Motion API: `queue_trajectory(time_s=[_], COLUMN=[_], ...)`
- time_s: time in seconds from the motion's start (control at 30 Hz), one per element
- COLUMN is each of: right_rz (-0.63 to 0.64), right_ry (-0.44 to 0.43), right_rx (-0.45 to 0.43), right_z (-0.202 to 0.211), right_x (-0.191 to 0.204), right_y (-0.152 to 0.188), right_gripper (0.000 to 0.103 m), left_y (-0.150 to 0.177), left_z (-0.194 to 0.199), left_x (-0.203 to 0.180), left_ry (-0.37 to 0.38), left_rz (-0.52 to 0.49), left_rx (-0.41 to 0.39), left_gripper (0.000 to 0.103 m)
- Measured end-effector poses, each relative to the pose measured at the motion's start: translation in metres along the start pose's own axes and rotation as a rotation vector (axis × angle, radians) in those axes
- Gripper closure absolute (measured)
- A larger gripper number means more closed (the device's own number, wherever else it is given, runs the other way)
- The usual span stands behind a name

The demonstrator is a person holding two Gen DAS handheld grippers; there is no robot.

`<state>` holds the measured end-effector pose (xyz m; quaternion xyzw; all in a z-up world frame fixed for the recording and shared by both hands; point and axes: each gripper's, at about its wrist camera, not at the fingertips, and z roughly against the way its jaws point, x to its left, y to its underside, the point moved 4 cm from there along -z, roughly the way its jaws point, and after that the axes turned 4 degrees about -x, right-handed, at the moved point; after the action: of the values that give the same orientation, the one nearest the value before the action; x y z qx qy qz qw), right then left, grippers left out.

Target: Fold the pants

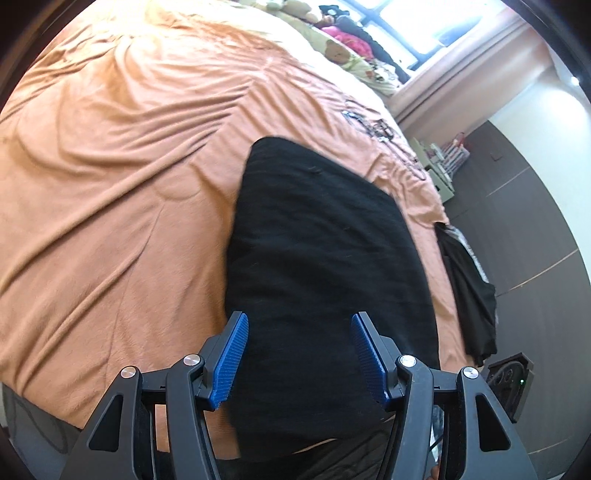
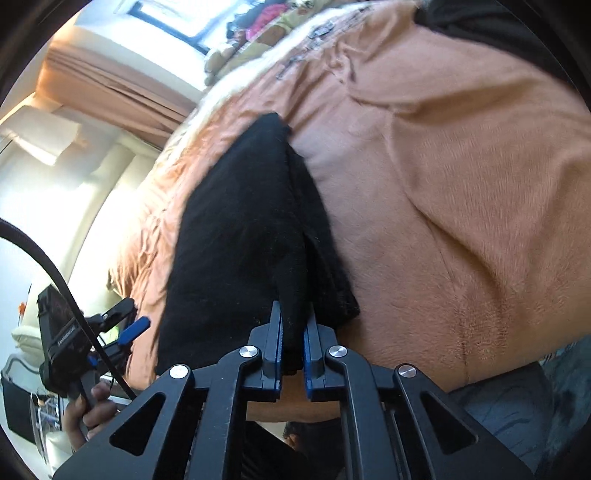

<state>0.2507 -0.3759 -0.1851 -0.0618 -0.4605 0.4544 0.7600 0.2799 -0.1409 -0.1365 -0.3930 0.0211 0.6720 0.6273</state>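
Observation:
In the left wrist view, black pants (image 1: 314, 240) lie folded in a long flat slab on an orange blanket (image 1: 110, 184). My left gripper (image 1: 299, 315) hovers over their near end, open, with its blue pads (image 1: 232, 354) wide apart and nothing pinched between them. In the right wrist view, my right gripper (image 2: 293, 314) is shut on a raised fold of black pants cloth (image 2: 236, 229) near the edge of the orange blanket (image 2: 461, 184). The left gripper (image 2: 129, 326) shows at the far left of that view, held by a hand (image 2: 88, 410).
Another dark garment (image 1: 469, 288) hangs over the bed's right edge. Stuffed toys and clothes (image 1: 343, 40) are piled at the head by the window. A black device (image 1: 509, 380) sits low right above the dark floor. More black cloth (image 2: 498, 18) shows at the top right.

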Motion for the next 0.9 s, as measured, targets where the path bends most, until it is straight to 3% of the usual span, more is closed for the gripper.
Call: queue_trajectory(time_s=[0.27, 0.37, 0.43, 0.5, 0.7, 0.77, 0.9], right_rz=[-0.023, 0.03, 0.052, 0.062, 0.059, 0.057, 0.041], right_ry=[-0.03, 0.006, 0.044, 0.045, 0.035, 0.022, 0.021], right_rx=[0.006, -0.029, -0.039, -0.048, 0.004, 0.004, -0.004], right_z=[-0.001, 0.012, 0.014, 0.016, -0.002, -0.006, -0.006], right_x=[0.004, 0.005, 0.008, 0.009, 0.003, 0.002, 0.002], right_y=[-0.005, -0.007, -0.007, -0.005, -0.003, -0.002, 0.0], right_gripper=[0.096, 0.085, 0.058, 0.047, 0.047, 0.053, 0.06], left_y=[0.018, 0.02, 0.022, 0.023, 0.03, 0.032, 0.033], left_z=[-0.019, -0.022, -0.024, -0.025, -0.026, -0.026, -0.024], left_x=[0.024, 0.027, 0.029, 0.032, 0.041, 0.043, 0.041], left_ry=[-0.007, -0.001, 0.005, 0.017, 0.058, 0.084, 0.11], left_rz=[0.041, 0.049, 0.054, 0.066, 0.104, 0.117, 0.112], left_rx=[0.064, 0.063, 0.066, 0.069, 0.088, 0.095, 0.093], left_gripper=[0.042, 0.042, 0.042, 0.042, 0.035, 0.035, 0.046])
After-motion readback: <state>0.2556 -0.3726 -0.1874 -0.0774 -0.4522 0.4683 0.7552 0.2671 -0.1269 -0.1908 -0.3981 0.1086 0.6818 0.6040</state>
